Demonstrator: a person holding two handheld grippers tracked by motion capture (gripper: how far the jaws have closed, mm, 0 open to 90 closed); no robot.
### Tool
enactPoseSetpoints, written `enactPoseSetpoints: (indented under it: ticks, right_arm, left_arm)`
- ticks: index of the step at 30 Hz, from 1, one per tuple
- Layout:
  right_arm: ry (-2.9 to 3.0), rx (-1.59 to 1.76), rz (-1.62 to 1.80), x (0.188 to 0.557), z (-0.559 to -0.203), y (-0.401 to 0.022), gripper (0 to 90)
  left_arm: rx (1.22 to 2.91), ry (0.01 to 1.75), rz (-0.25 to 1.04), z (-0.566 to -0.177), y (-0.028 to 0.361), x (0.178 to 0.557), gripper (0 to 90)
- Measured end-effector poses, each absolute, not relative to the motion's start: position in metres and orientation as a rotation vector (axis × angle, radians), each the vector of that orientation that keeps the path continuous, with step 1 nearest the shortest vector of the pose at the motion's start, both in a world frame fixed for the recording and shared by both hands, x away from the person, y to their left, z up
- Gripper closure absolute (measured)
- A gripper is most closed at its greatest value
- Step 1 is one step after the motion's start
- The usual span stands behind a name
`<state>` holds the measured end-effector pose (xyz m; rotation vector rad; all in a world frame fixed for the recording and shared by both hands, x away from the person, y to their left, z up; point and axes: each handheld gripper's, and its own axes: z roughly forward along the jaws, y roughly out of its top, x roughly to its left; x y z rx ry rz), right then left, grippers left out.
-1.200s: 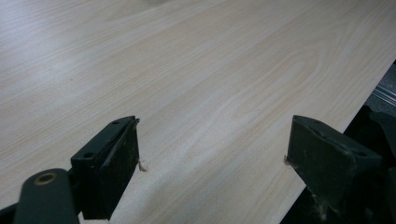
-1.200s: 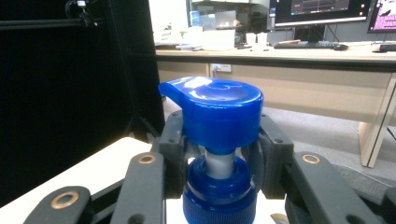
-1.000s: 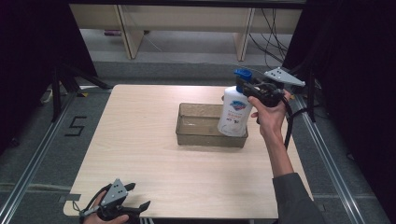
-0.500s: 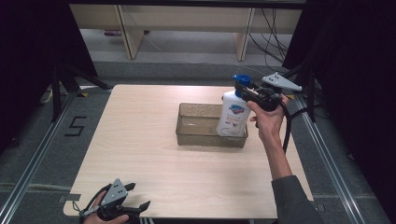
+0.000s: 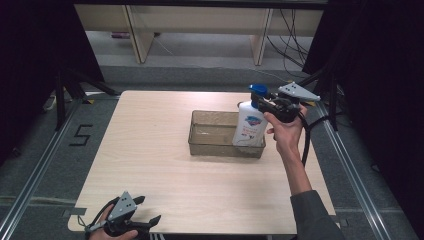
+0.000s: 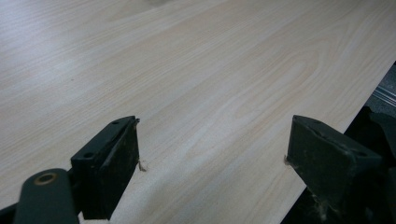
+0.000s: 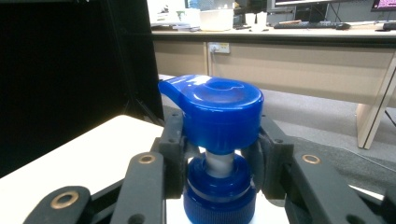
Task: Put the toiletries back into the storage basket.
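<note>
While the right gripper (image 5: 263,101) is clenched on the neck of the pump bottle (image 5: 250,125), the tray (image 5: 215,135) lies just below it; the left gripper (image 6: 212,154) is released over the surface (image 5: 160,150).

Light wood table (image 5: 165,165); clear tray (image 5: 212,145) on it.

One pump bottle (image 5: 248,126) — one tray (image 5: 212,146) — two grippers (image 5: 265,102) (image 5: 147,210).

Right gripper (image 5: 264,102) clamped; left gripper (image 5: 150,210) agape — low.
</note>
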<state>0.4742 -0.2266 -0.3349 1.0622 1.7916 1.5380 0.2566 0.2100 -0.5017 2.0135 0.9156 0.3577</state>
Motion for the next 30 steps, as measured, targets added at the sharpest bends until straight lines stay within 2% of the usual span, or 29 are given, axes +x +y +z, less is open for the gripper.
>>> enactPoseSetpoints:
  ticks: [30]
  right_arm:
    - [1.787,1.064,1.553,0.47,-0.348,-0.226,60.7]
  left_arm:
    - [2.014,0.914,0.36,-0.502,0.21,0.256,16.2]
